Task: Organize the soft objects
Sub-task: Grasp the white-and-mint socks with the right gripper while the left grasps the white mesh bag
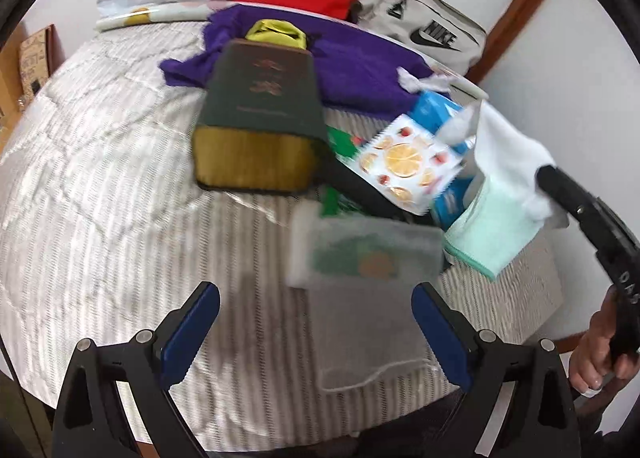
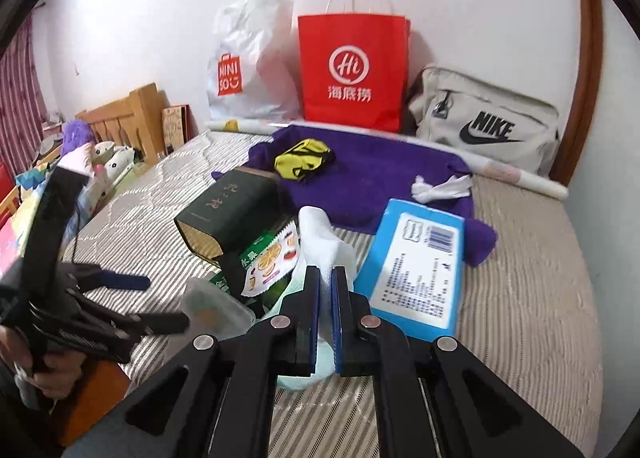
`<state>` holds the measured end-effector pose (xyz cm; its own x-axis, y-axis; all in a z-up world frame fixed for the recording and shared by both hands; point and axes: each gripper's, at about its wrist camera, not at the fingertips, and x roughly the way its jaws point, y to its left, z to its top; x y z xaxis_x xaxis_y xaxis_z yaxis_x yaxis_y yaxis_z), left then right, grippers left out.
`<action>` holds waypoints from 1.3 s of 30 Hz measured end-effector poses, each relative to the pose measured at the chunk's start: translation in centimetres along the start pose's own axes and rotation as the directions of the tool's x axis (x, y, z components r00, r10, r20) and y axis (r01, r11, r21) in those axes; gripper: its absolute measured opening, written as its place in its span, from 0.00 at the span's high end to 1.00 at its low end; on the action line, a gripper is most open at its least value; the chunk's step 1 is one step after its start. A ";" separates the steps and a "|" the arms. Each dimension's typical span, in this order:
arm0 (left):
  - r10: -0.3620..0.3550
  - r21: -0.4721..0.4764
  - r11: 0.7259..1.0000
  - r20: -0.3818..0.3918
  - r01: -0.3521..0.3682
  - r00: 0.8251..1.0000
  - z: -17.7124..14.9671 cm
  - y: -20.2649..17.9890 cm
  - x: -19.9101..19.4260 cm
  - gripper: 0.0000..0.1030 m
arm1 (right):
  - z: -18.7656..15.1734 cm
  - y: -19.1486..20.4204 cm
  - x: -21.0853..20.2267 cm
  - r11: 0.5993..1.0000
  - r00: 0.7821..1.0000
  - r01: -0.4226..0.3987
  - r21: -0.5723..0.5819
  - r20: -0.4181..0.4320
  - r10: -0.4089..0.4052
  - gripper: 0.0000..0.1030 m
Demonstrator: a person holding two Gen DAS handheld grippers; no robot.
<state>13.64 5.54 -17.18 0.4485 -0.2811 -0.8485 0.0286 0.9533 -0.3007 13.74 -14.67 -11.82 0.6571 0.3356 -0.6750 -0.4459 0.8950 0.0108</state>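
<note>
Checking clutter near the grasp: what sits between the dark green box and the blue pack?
In the right wrist view, a fruit-print packet and the white sock lie between the dark green box and the blue pack.

We see the translucent lidded box (image 1: 366, 254) only as a blur. The fruit-print packet (image 2: 272, 258) hides part of the dark green box (image 2: 228, 214). The sock's (image 2: 324, 246) lower end vanishes behind the right claw (image 2: 328, 318).

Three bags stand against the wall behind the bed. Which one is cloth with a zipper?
The beige Nike fabric bag, rightmost. The red paper bag has string handles, and the white Miniso bag is plastic.
</note>
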 end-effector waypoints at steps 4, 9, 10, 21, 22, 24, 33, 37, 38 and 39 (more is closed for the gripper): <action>0.049 0.035 0.998 -0.022 -0.048 0.999 -0.7 -1.4 1.3 0.05 | -0.5 -0.5 -1.9 1.000 1.000 -0.001 0.014 0.026 0.000 0.94; 0.062 0.043 0.997 -0.046 -0.060 0.997 -1.2 -2.9 2.9 0.05 | -2.4 -1.5 -4.3 1.000 1.000 0.009 0.018 0.024 -0.009 0.94; 0.077 0.043 0.996 -0.046 -0.075 0.996 -1.2 -3.1 3.2 0.05 | -2.8 -1.6 -4.6 1.000 1.000 0.011 0.016 0.021 -0.012 0.94; 0.201 0.048 0.978 0.032 -0.202 0.979 -1.4 -4.2 4.3 0.23 | -8.3 -4.0 -3.2 0.998 0.995 0.022 0.058 -0.100 -0.017 0.94; 0.207 0.059 0.976 0.037 -0.209 0.978 -1.6 -4.1 4.1 0.27 | -8.8 -4.0 -2.5 0.998 0.993 0.024 0.062 -0.113 -0.017 0.93; 0.189 0.070 0.979 0.041 -0.192 0.981 -1.6 -3.8 3.8 0.49 | -9.4 -3.8 -1.5 0.998 0.992 0.021 0.064 -0.127 -0.013 0.93; 0.069 0.022 0.997 0.029 -0.069 0.997 -2.0 -1.2 1.9 0.85 | -10.0 -3.8 0.9 0.993 0.987 0.000 0.116 -0.161 0.019 0.56; 0.069 0.033 0.997 0.047 -0.070 0.997 -2.0 -1.0 1.1 0.85 | -9.7 -4.0 1.6 0.990 0.991 -0.001 0.143 -0.134 0.021 0.43; 0.063 0.035 0.997 0.046 -0.064 0.997 -2.1 -1.0 1.1 0.85 | -9.6 -4.0 2.0 0.988 0.990 -0.007 0.152 -0.136 0.028 0.40; 0.057 0.038 0.998 0.045 -0.059 0.997 -2.1 -1.1 1.1 0.85 | -9.5 -4.0 2.4 0.987 0.990 -0.008 0.159 -0.138 0.030 0.39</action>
<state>12.23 4.01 -18.67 0.4890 -0.2212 -0.8438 0.0364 0.9717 -0.2336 11.31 -20.26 -20.46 0.5536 0.3186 -0.7694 -0.3486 0.9277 0.1333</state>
